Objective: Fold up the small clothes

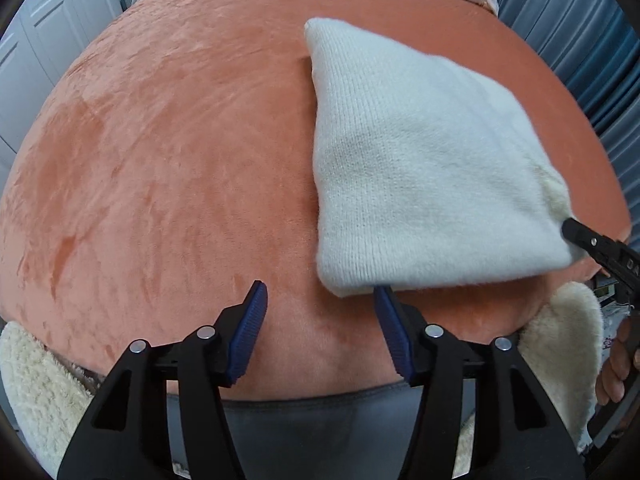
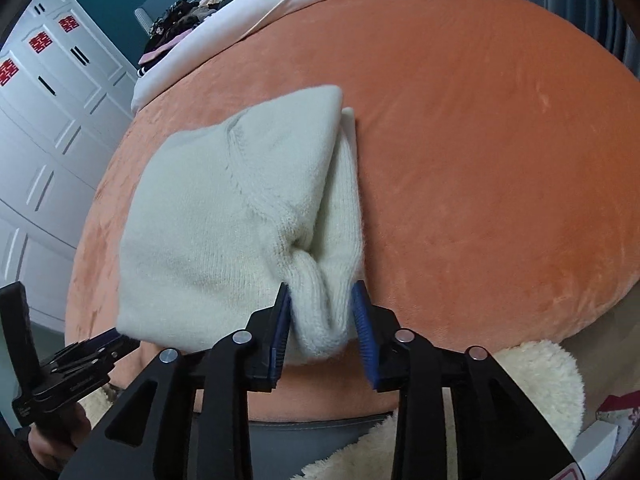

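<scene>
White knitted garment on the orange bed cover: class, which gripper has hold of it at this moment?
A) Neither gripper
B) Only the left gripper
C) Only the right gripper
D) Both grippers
C: the right gripper pinches a bunched fold of the white knitted garment between its blue pads, while the left gripper stands open with nothing between its fingers, at the garment's near edge.

Red 囍 signs on wardrobe doors

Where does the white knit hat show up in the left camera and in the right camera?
Left wrist: white knit hat lies right of centre, past the open left tool.
Right wrist: it lies left of centre, its near edge bunched in the right tool.
Shared landmark: orange blanket.
</scene>
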The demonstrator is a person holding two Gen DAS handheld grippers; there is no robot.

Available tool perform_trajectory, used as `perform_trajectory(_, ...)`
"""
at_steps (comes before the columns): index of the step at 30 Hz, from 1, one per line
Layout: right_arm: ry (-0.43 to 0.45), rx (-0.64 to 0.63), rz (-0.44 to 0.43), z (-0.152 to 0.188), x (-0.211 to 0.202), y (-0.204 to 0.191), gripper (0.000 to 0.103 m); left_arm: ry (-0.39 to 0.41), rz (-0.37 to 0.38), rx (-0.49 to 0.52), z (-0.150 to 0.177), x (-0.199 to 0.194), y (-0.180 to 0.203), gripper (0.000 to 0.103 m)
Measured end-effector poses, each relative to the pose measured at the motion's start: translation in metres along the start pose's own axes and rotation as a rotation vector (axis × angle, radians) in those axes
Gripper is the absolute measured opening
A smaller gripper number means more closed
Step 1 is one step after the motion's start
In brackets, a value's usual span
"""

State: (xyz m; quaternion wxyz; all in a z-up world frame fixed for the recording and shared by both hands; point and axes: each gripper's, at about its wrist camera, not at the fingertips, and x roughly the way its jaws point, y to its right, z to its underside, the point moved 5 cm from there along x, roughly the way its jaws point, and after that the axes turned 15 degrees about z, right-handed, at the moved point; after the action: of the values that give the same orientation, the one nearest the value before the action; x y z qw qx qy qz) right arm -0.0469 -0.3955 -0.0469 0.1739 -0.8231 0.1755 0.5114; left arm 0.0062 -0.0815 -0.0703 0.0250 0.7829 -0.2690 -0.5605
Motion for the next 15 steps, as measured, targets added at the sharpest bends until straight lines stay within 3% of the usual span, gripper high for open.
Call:
perform_trajectory(3, 0.105, -0.021, 0.040, -0.024, -0.023, -0.005, 0.032, 0.076, 0.031, -0.016, -0.007, -0.025, 0.003, 0.071)
perform_trajectory(5, 0.152, -0.047, 0.000, -0.044, -0.033, -0.011, 0.015, 0.124, 0.033, -0.008, -0.017, -0.036, 0.007, 0.071)
perform_trajectory(6, 0.160, -0.070, -0.012, -0.053, -0.031, -0.022, 0.012, 0.138, 0.027, 0.006, -0.023, -0.038, 0.010, 0.071)
perform_trajectory(9, 0.112, -0.151, 0.030, -0.071, 0.013, -0.042, 0.009, 0.151, -0.012, 0.034, -0.042, -0.031, 0.016, 0.071)
perform_trajectory(11, -0.020, -0.226, 0.124, -0.068, 0.080, -0.051, 0.000, 0.156, -0.017, 0.044, -0.053, -0.022, 0.020, 0.071)
perform_trajectory(13, 0.011, -0.219, 0.128, -0.077, 0.085, -0.053, 0.000, 0.146, -0.026, 0.053, -0.059, -0.016, 0.023, 0.071)
perform_trajectory(15, 0.006, -0.197, 0.124, -0.086, 0.063, -0.051, 0.001, 0.144, -0.022, 0.050, -0.062, -0.016, 0.027, 0.074)
